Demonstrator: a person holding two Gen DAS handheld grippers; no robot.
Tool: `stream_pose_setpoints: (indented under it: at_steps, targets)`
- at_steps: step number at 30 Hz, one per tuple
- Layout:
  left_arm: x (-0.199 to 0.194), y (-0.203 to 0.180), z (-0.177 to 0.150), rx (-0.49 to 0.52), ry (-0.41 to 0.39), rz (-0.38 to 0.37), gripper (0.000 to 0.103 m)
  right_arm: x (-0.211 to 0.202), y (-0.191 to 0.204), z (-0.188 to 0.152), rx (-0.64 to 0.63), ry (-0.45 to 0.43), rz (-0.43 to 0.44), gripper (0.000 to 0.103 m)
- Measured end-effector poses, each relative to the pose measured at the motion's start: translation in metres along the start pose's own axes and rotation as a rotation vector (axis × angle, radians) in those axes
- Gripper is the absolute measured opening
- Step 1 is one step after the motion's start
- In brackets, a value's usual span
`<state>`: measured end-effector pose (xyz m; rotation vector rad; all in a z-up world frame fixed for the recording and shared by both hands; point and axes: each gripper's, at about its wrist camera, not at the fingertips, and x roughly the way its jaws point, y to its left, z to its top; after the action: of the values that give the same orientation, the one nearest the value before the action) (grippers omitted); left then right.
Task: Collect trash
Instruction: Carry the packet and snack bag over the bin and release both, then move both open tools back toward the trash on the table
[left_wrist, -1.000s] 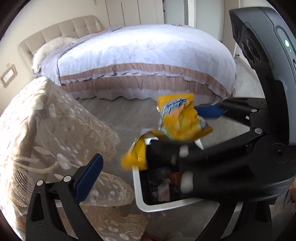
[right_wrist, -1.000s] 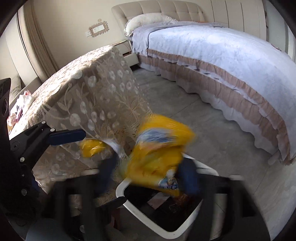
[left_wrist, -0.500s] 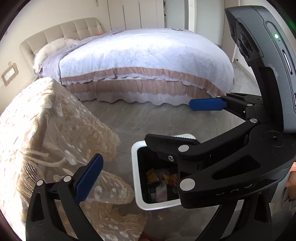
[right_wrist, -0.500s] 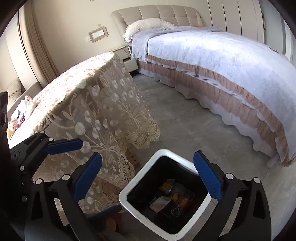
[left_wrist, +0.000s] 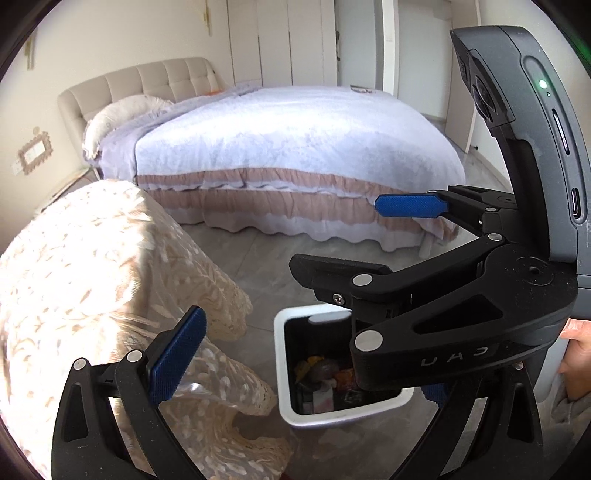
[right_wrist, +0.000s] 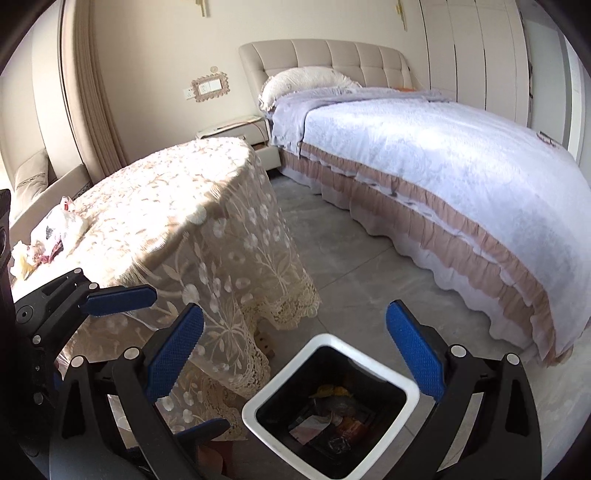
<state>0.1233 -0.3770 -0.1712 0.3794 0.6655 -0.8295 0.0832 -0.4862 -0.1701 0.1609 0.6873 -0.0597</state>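
Observation:
A white bin with a black liner (right_wrist: 255, 404) stands on the floor beside the lace-covered table (right_wrist: 177, 206). It holds several wrappers (right_wrist: 332, 413), among them a yellow one. It also shows in the left wrist view (left_wrist: 282, 373). My right gripper (right_wrist: 295, 358) is open and empty above the bin; it crosses the left wrist view (left_wrist: 354, 236). My left gripper is open and empty; its left finger (left_wrist: 177, 354) shows beside the tablecloth, and one finger (right_wrist: 118, 297) reaches into the right wrist view. A crumpled white bag and scraps (right_wrist: 51, 236) lie on the table's far left.
A large bed with a lavender cover (right_wrist: 443, 166) stands at the right, across the grey tile floor (right_wrist: 351, 258). A nightstand (right_wrist: 236, 131) is by the headboard. A sofa edge (right_wrist: 33, 173) is behind the table. The tablecloth hangs to the floor next to the bin.
The yellow snack bag left my right gripper and dropped into the bin. The right gripper opened, and both grippers have lifted away from the bin.

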Motion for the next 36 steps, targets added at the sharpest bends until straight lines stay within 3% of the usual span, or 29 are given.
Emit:
stream_pose_setpoints:
  at_steps: [8, 16, 36]
  targets:
    - [-0.042, 0.018, 0.0, -0.06, -0.087, 0.042, 0.098, -0.024, 0.028, 0.019, -0.071, -0.086, 0.004, 0.098]
    - [-0.087, 0.042, -0.003, -0.119, -0.164, 0.18, 0.098, -0.043, 0.07, 0.043, -0.118, -0.185, 0.072, 0.098]
    - [-0.174, 0.154, -0.053, -0.361, -0.216, 0.443, 0.098, -0.029, 0.208, 0.074, -0.354, -0.223, 0.22, 0.098]
